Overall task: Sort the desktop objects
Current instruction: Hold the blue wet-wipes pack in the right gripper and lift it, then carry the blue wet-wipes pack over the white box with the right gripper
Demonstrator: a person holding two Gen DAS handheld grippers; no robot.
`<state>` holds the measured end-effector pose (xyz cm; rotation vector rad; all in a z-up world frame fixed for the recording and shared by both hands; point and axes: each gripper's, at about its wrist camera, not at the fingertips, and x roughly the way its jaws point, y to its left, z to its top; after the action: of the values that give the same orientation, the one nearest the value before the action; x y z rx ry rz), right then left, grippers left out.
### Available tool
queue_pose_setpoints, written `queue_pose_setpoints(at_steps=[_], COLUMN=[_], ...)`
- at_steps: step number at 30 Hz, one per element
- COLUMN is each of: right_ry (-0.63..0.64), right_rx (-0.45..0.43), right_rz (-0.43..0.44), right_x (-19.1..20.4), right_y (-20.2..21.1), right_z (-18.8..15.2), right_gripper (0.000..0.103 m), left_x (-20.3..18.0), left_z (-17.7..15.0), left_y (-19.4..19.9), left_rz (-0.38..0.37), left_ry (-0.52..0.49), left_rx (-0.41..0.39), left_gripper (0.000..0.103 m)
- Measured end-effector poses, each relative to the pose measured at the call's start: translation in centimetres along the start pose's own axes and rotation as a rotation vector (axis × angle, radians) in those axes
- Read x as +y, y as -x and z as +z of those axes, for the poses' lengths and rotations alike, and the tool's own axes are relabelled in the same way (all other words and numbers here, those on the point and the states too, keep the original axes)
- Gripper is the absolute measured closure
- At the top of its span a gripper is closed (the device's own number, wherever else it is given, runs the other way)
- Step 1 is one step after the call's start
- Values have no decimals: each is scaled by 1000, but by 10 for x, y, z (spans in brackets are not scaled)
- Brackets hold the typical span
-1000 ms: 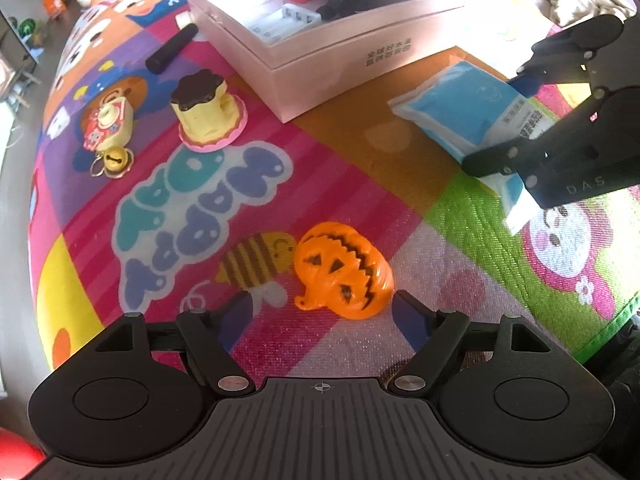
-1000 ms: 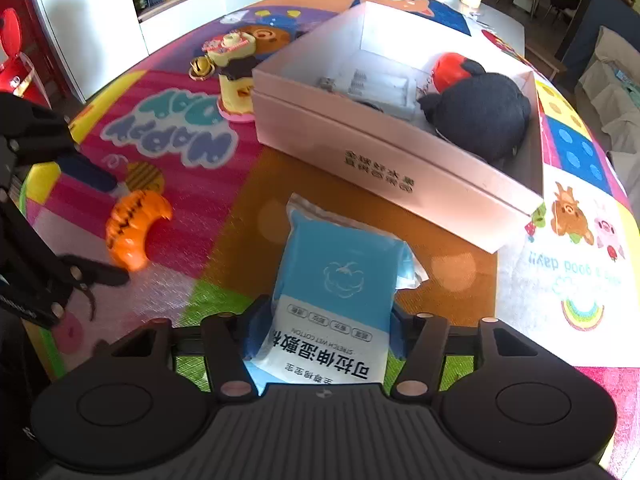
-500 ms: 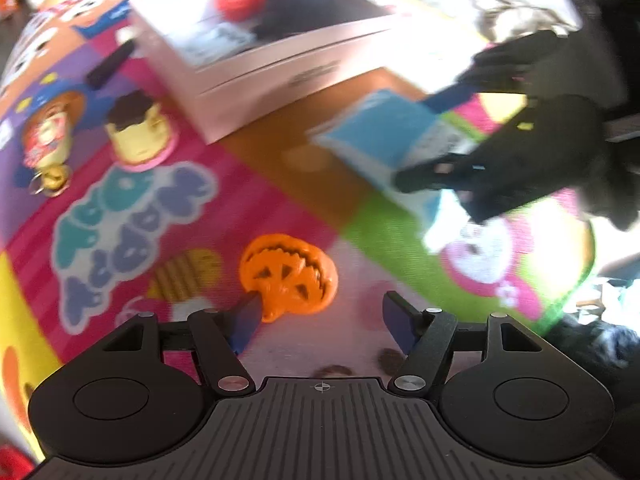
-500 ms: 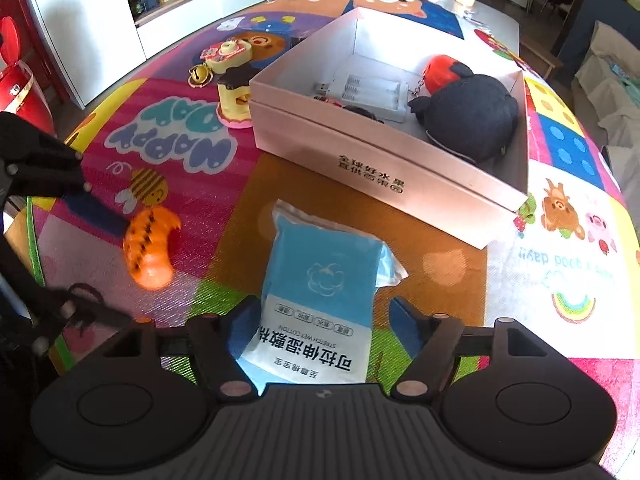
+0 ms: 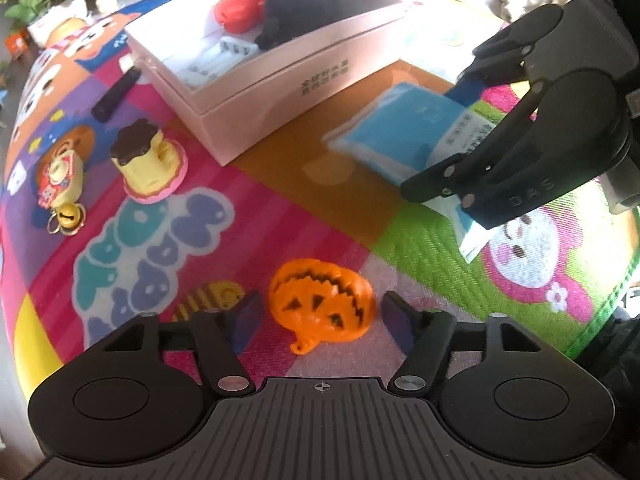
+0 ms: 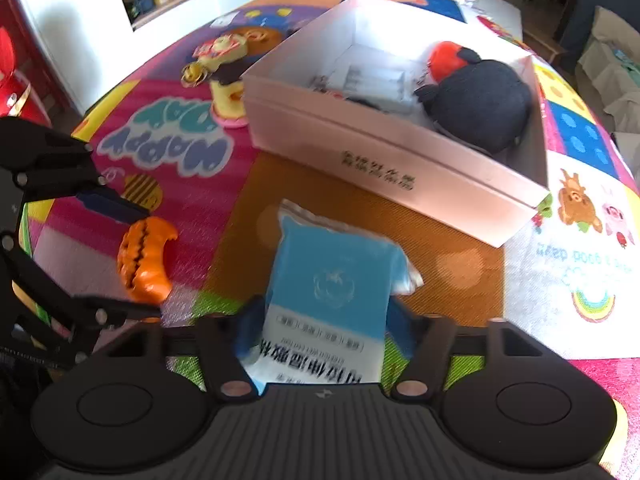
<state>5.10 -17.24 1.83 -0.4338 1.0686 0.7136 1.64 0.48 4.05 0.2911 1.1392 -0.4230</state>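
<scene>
A: Item one, the left gripper (image 5: 320,316). It stood over the orange pumpkin (image 5: 320,304) on the play mat (image 5: 280,208), jaws closing, a finger on each side and a sliver of gap both ways — not yet gripping, as far as I could see.

B: Item two, the right gripper (image 6: 324,332). Jaws closing around the near end of the blue packet (image 6: 332,280), which lay flat on the mat's orange square, just in front of the white box (image 6: 400,168). The fingers hugged both edges; whether they pressed, I couldn't tell through the blur.

A: Risks, entered as judgement. The pumpkin was rounded and hard-looking; a pinch off its middle could squirt it out sideways. The packet was soft, and held only by its end it might sag, fold or slip on the lift.

B: A further risk: both items probably belong in the box, so the grippers could collide over it. A black plush toy (image 6: 476,112), a red one (image 6: 444,60) and a white tray (image 6: 372,80) already filled much of the box, leaving little room.

A: Writing. The mat read "HAPPY DAY" (image 5: 152,248); the right gripper's arm in the left view showed "DAS" (image 5: 532,196).

B: The box front (image 5: 324,80) and the packet's white label (image 6: 316,356) carried Chinese characters — too blurred to read.
</scene>
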Motion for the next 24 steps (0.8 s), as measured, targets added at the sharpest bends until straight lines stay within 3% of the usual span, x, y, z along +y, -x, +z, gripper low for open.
queue_pose_setpoints(at_steps=[15,24], right_ry=[49,51], right_rx=[82,67], right_rz=[23,-45], right_x=[36,47], right_y=[24,53], right_z=[-27,-40], right_gripper=[50,50], left_x=[-33,-39], left_z=[-23,-35], left_y=[27,44], left_rz=[13,56], left_ry=[-14,6], left_rx=[0,-22], left_gripper=[38,38])
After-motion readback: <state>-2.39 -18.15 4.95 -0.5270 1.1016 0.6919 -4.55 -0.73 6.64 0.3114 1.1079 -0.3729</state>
